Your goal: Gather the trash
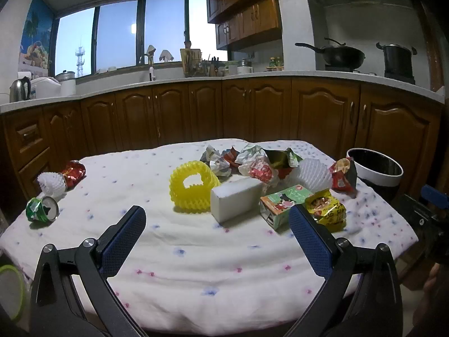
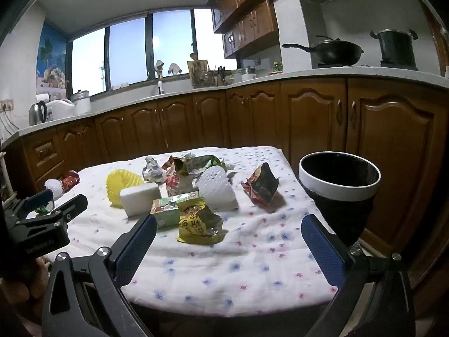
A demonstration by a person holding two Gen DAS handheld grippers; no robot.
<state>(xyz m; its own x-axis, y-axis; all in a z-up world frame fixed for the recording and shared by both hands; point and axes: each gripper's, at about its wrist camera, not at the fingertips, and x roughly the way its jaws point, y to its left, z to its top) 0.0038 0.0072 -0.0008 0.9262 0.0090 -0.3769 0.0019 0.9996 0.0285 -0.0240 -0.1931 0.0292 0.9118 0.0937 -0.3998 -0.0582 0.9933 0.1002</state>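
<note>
Both tongs are held wide apart, nothing between them. The left gripper [image 1: 217, 219] is poised low over the near edge of the cloth-covered table [image 1: 196, 266], and the right gripper [image 2: 228, 229] is aimed at the table's right half. Trash is heaped mid-table: a yellow foam net [image 1: 190, 186], a white foam block [image 1: 235, 198], a green carton [image 1: 280, 203] touching a yellow wrapper [image 1: 325, 207], and crumpled wrappers [image 1: 252, 163] behind. From the left wrist alone, a crushed green can [image 1: 42, 209] is seen clearly at the table's left edge. The black bin [image 2: 339, 185], just beside the table's right edge, is shown fully only from the right wrist, its dark inside visible. The red-and-black wrapper [image 2: 261, 184] is seen lying apart, nearest the bin.
</note>
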